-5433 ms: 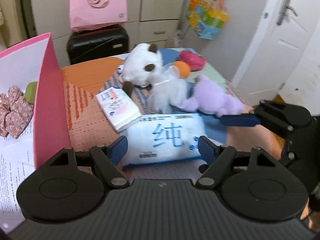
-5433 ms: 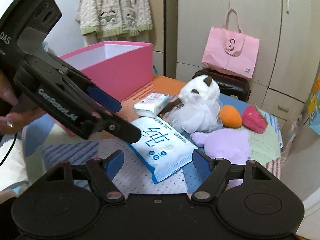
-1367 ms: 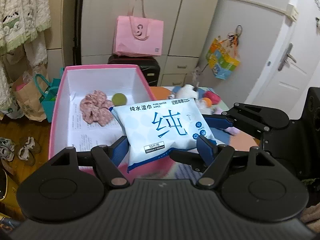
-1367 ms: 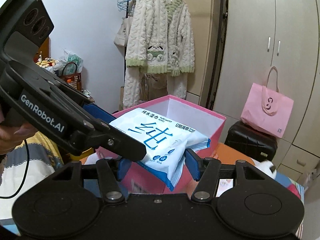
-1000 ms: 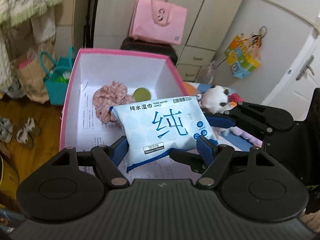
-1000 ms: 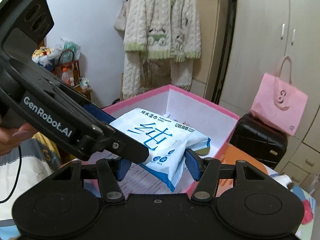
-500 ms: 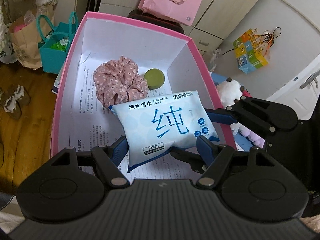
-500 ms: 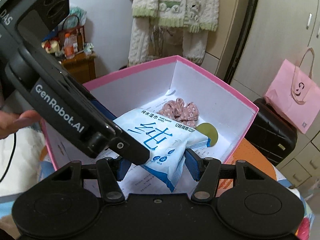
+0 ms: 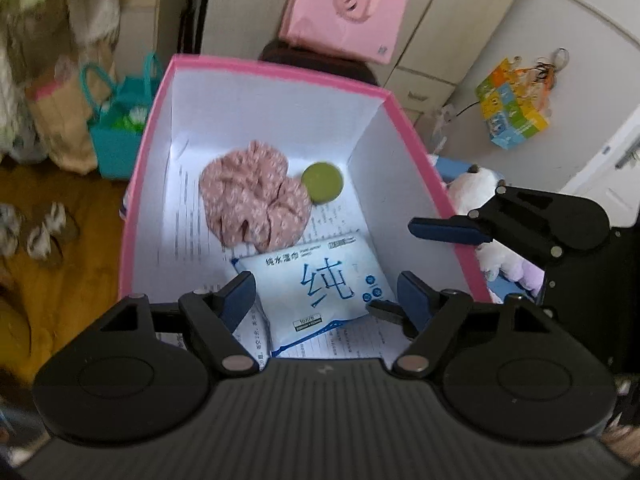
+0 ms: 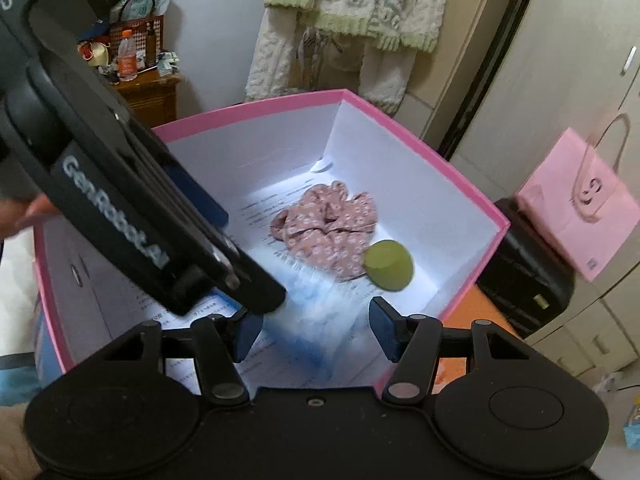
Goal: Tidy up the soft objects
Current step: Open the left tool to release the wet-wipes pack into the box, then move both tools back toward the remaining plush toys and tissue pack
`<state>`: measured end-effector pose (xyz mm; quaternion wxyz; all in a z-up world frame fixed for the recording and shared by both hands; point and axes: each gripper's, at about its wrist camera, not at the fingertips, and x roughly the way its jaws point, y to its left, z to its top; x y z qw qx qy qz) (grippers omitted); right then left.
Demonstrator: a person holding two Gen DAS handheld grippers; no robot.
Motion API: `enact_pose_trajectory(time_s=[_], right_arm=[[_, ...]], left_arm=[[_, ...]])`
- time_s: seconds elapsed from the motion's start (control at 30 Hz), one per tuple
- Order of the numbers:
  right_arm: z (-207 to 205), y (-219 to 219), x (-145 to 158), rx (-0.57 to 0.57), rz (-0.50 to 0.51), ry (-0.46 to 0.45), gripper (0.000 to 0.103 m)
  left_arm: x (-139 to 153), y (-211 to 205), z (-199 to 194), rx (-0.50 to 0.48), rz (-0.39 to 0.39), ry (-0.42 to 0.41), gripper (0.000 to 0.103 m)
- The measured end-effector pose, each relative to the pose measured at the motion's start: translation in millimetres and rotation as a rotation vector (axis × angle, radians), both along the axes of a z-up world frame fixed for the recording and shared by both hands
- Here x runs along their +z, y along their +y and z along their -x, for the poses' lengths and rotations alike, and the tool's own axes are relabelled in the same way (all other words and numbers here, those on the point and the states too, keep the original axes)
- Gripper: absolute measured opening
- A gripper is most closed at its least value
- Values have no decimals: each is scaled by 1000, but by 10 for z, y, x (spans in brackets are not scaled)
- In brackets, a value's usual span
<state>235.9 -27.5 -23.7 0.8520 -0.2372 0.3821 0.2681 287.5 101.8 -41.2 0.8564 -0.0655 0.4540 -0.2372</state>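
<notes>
1. The wipes pack [image 9: 320,284] lies in the pink box [image 9: 416,148], near its front edge.
2. Left gripper [image 9: 326,294] – jaws apart, just opened, pads clear of the pack.
3. Right gripper [image 10: 314,330] – jaws apart, gripping nothing; pack blurred between them.

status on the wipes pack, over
Left tongs just opening, wipes pack between, unpinched. Right tongs look clear of it. Pack down in pink box, beside scrunchie. Nothing blocking.
</notes>
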Motion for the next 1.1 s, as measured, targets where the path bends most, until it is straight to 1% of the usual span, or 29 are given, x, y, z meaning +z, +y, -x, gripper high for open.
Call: enact_pose_trajectory(time_s=[0.1, 0.23, 0.47, 0.63, 0.83, 1.1], right_arm=[[115, -107, 78, 9, -46, -10, 64], [264, -287, 235, 7, -141, 0, 64], [502, -463, 494, 3, -210, -3, 64], [714, -598, 697, -1, -252, -14, 64], [1044, -913, 941, -24, -295, -47, 64], [1451, -1315, 1074, -96, -297, -100, 64]], left_arm=[[89, 25, 128, -27, -10, -39, 77], [210, 51, 314, -48, -36, -87, 77], [495, 30, 681, -77, -57, -155, 77], [706, -32, 953, -106, -65, -190, 77], [905, -168, 1310, -148, -85, -241, 78], [1046, -461, 1679, -232, -117, -289, 78]])
